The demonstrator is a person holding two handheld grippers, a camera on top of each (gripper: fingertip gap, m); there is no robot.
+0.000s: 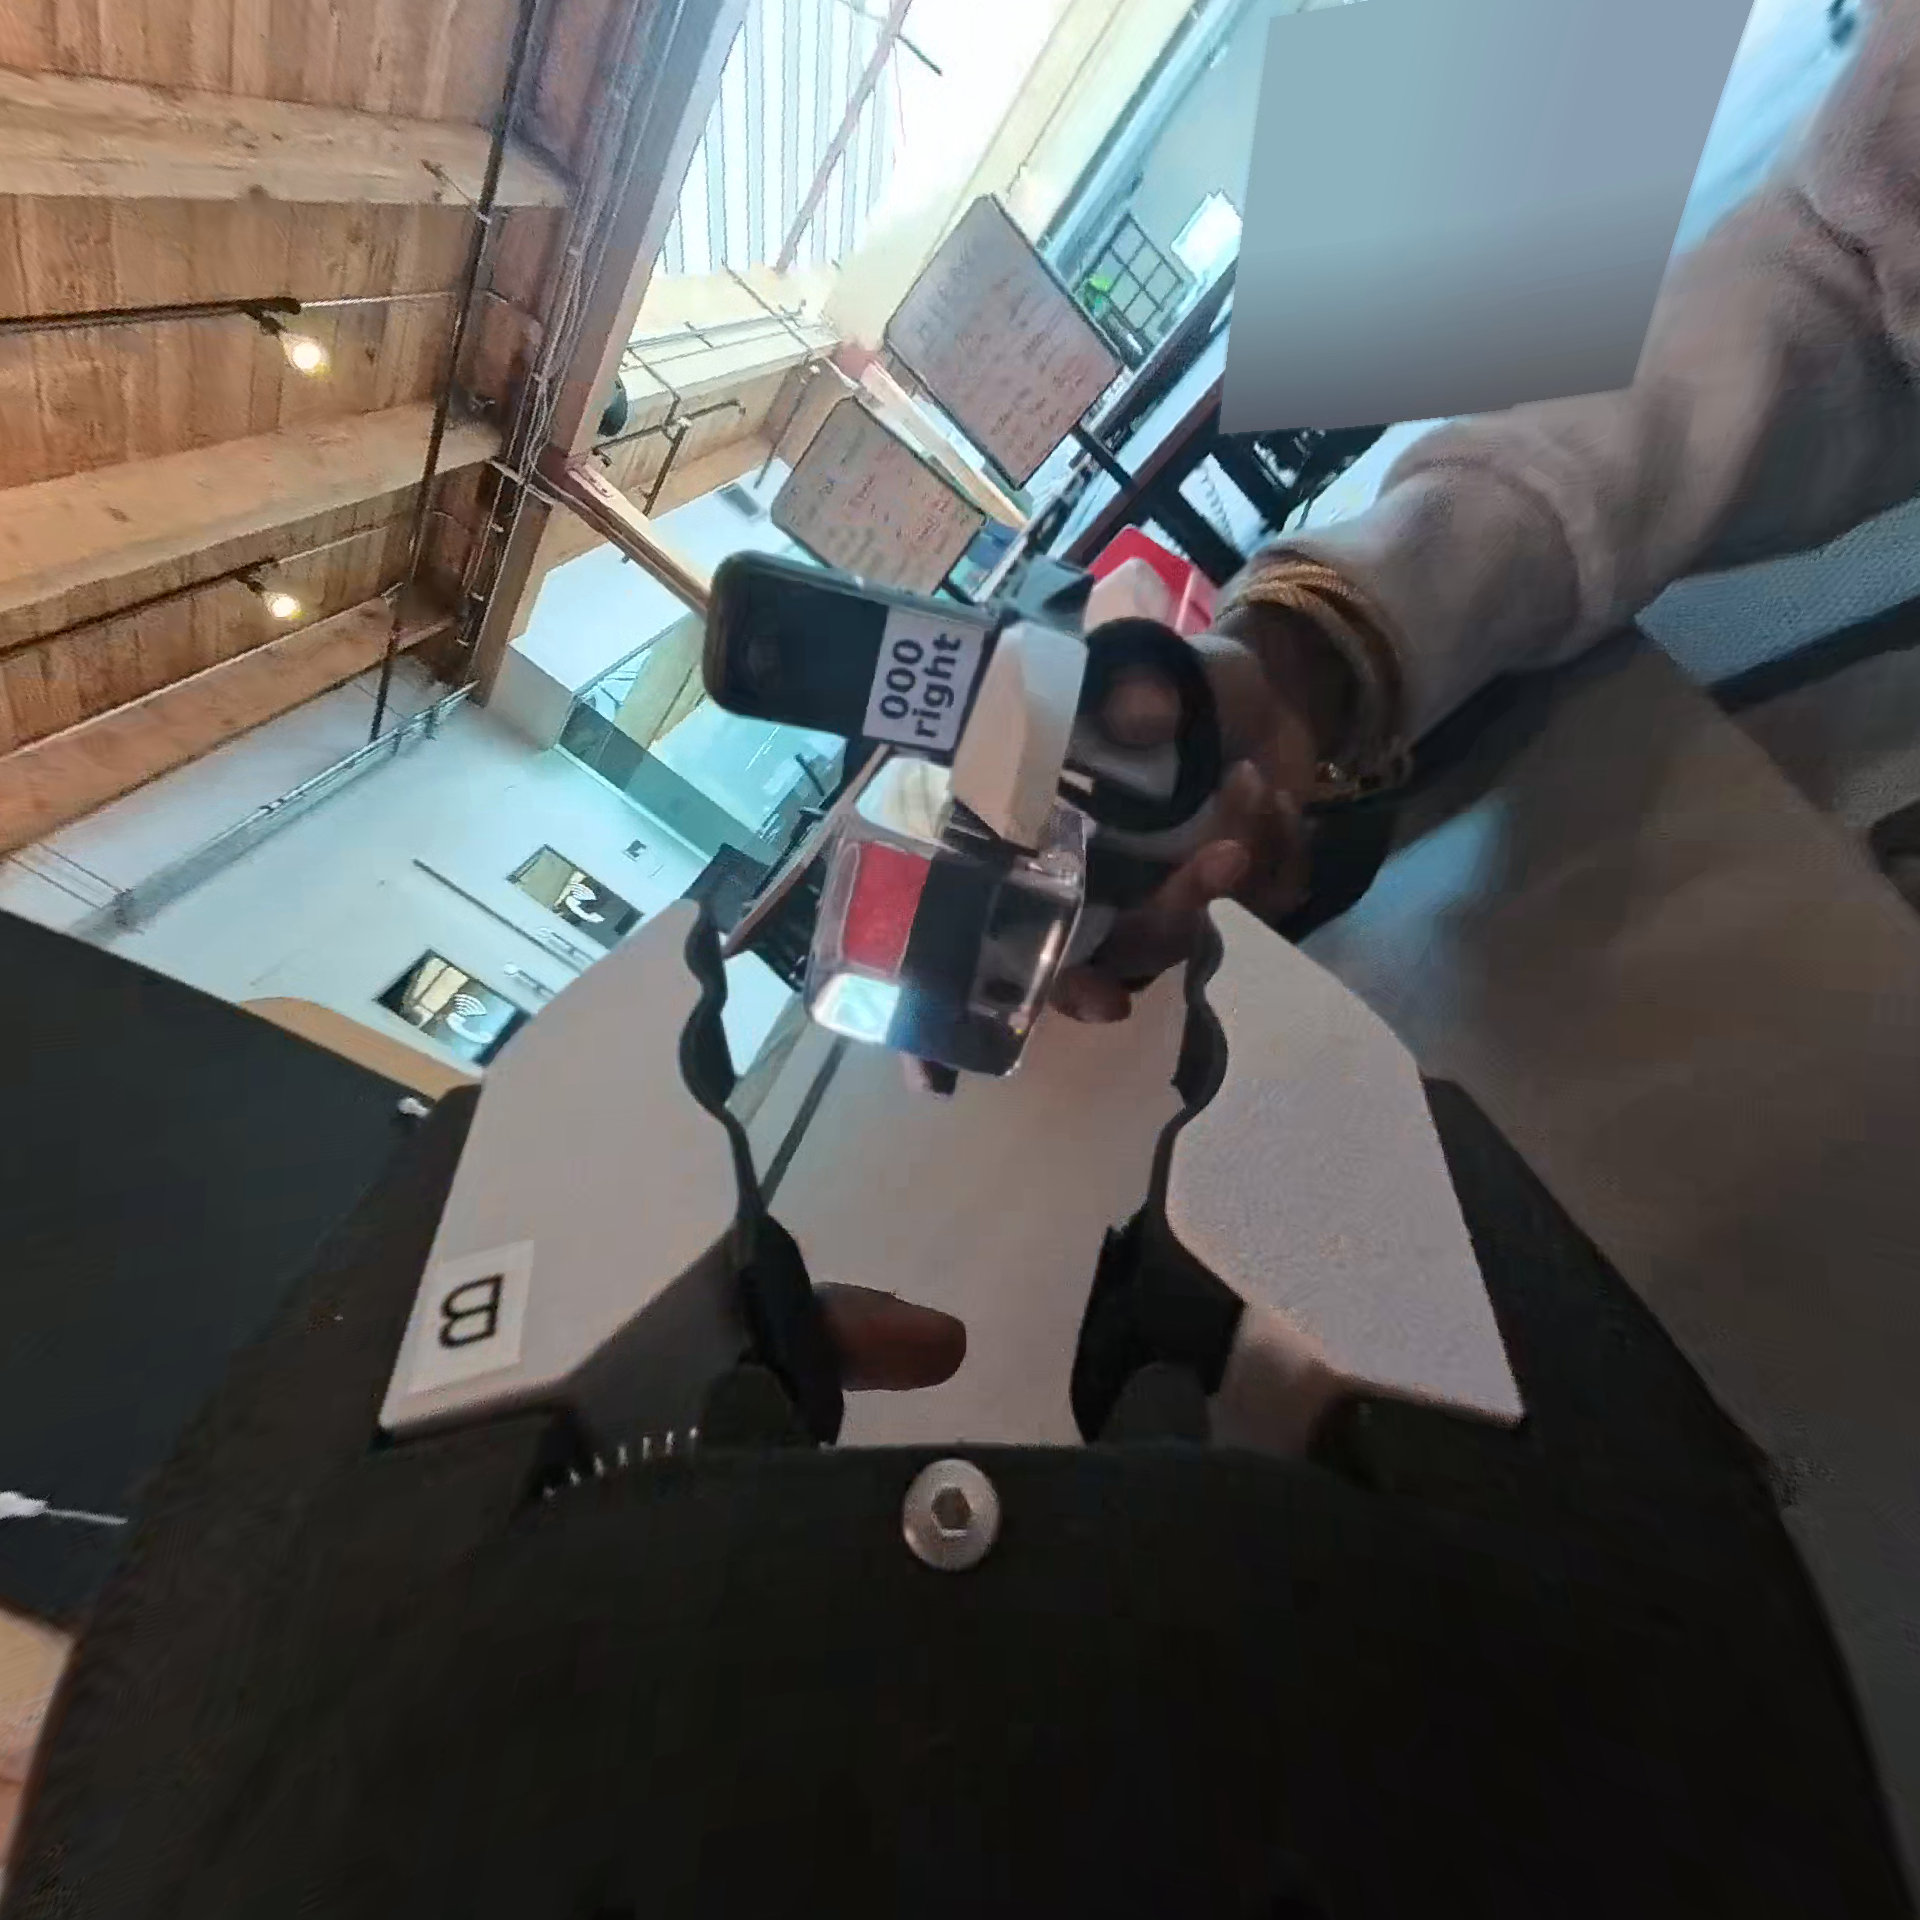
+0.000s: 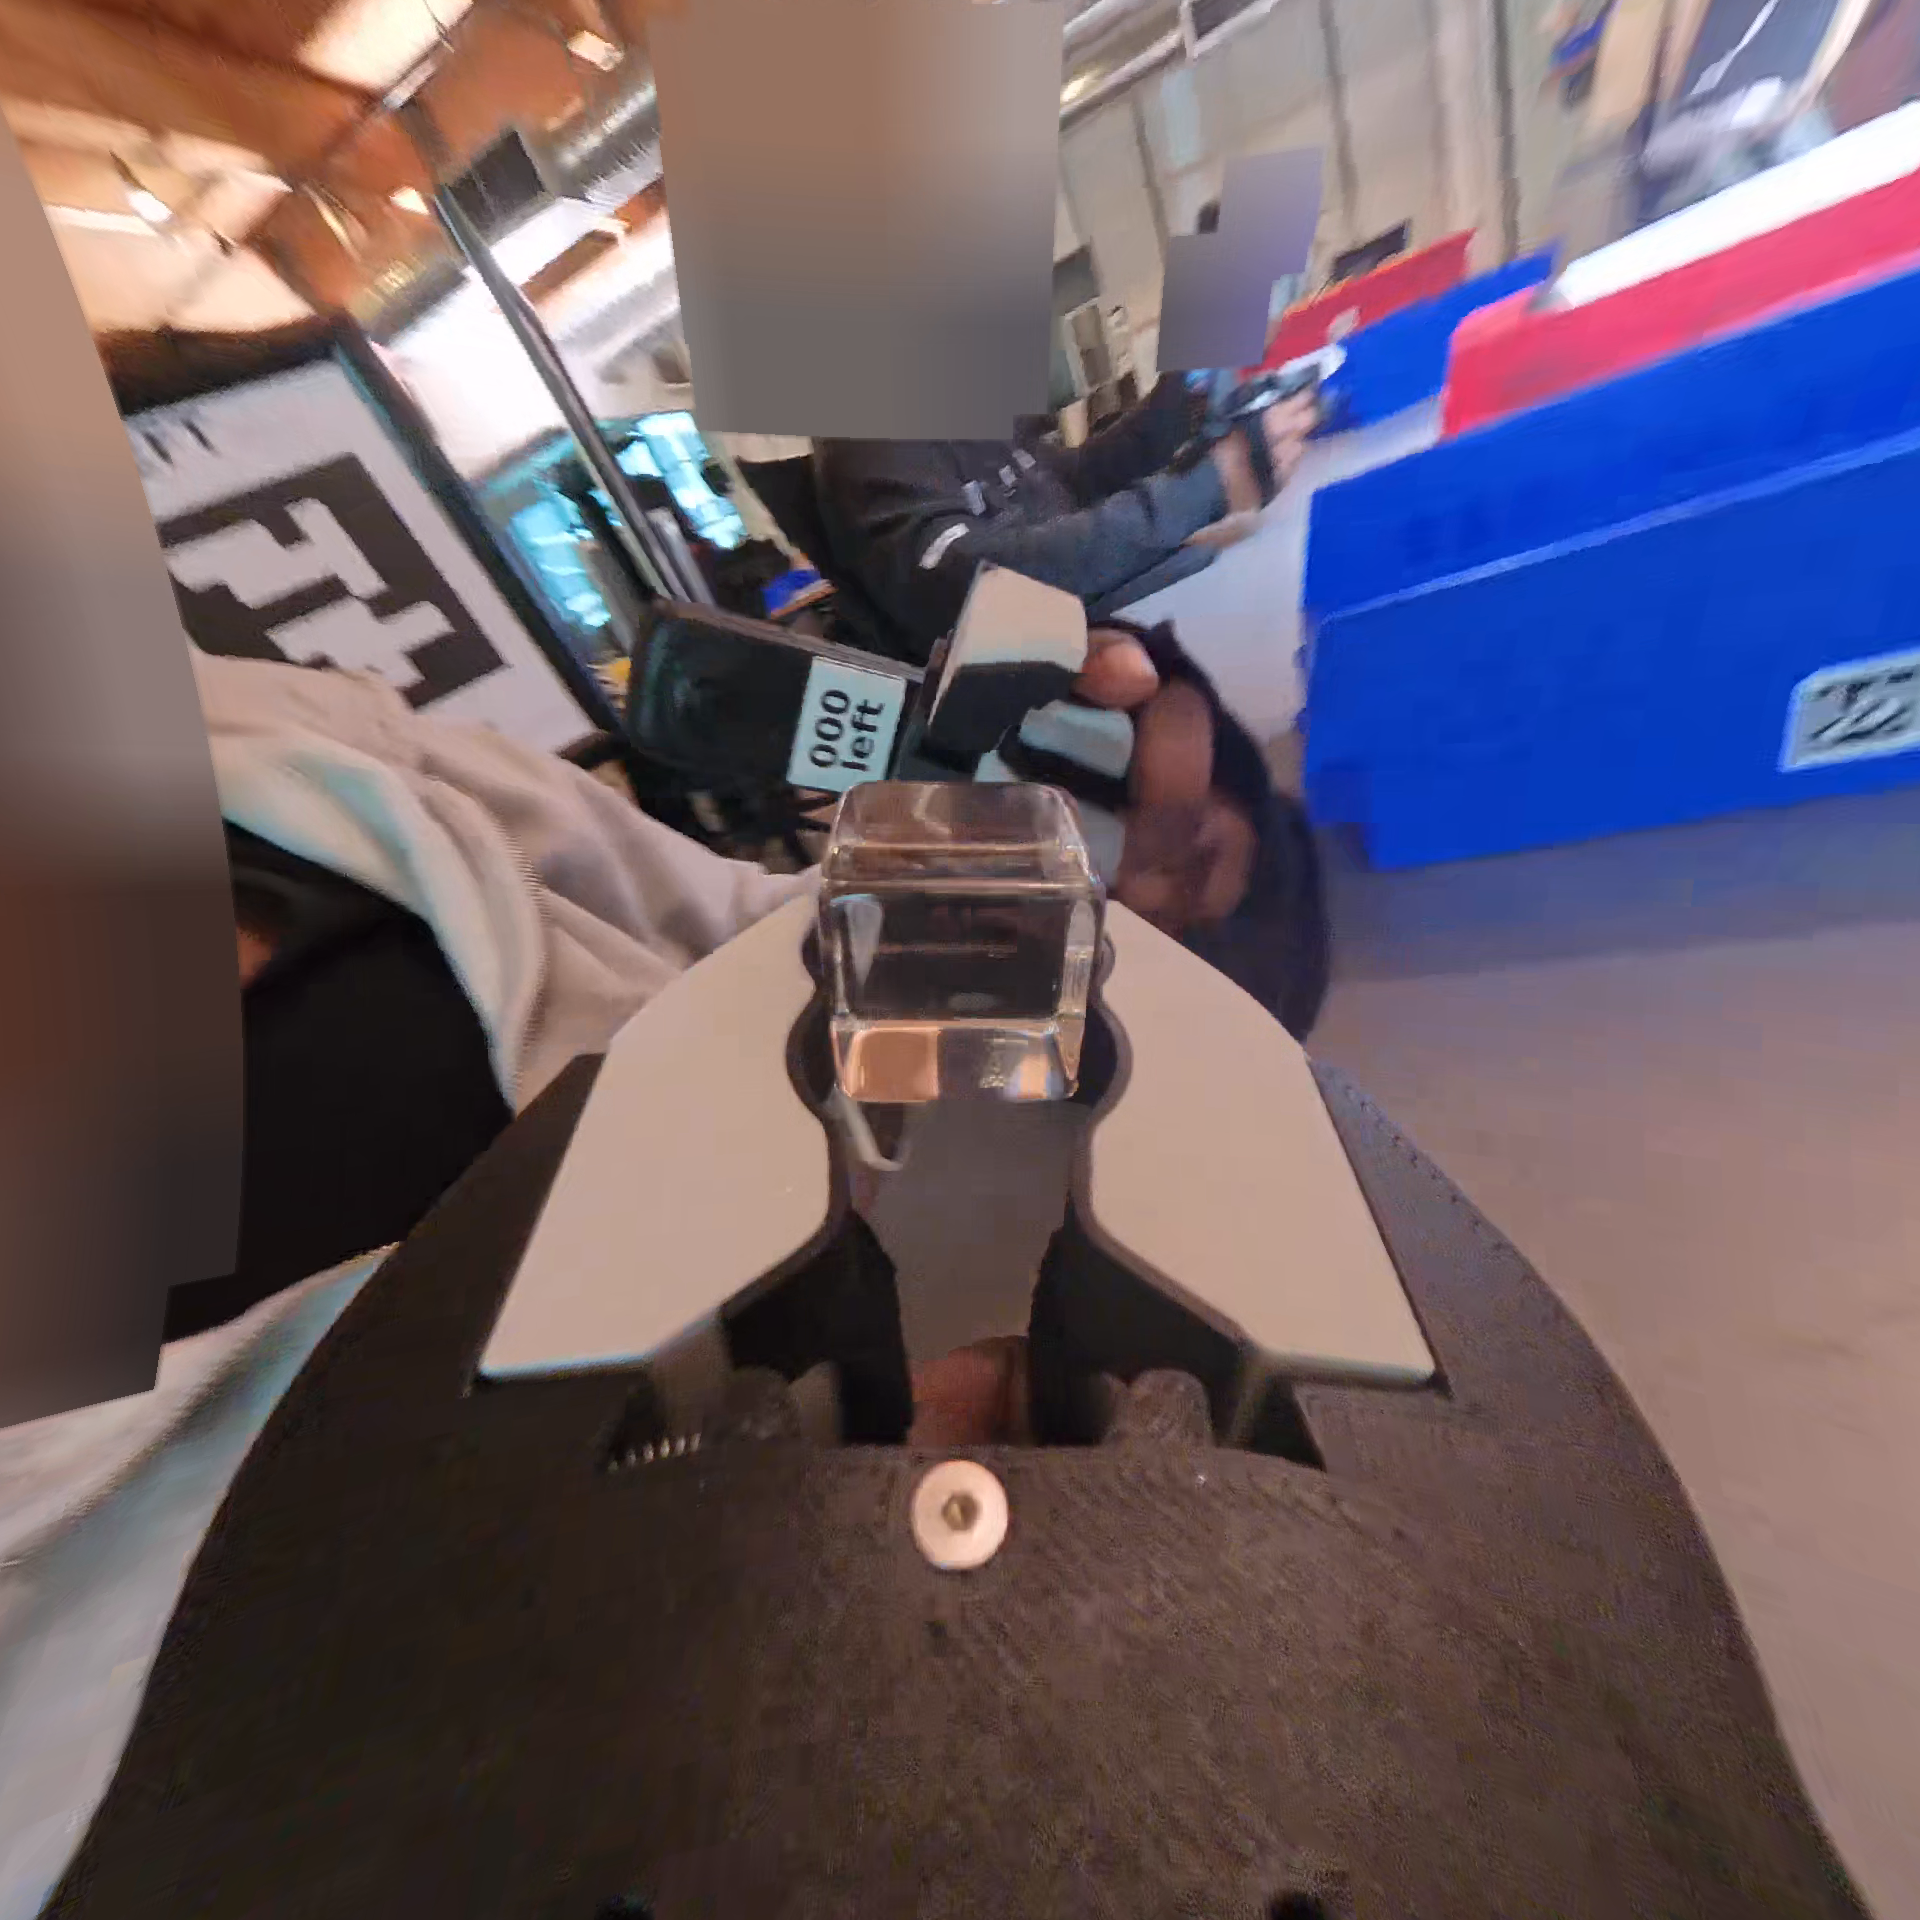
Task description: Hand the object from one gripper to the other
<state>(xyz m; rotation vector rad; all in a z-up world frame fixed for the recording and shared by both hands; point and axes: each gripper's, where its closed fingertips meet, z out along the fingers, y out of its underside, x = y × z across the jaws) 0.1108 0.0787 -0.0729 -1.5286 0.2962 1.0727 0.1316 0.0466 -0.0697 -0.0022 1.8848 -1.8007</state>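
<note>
A clear cube point(image 2: 961, 940) sits clamped between the 2 grey fingers of the right gripper point(image 2: 961, 966). The left gripper point(image 1: 951, 997) faces it with jaws spread wide, the cube apparently just beyond its fingertips, not touching.

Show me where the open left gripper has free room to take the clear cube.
Free: the gap between the left gripper's spread fingers, with the clear cube just beyond their tips. Crowded: the cube's two flanks, pinched by the right gripper; its forward end sticks out bare.
</note>
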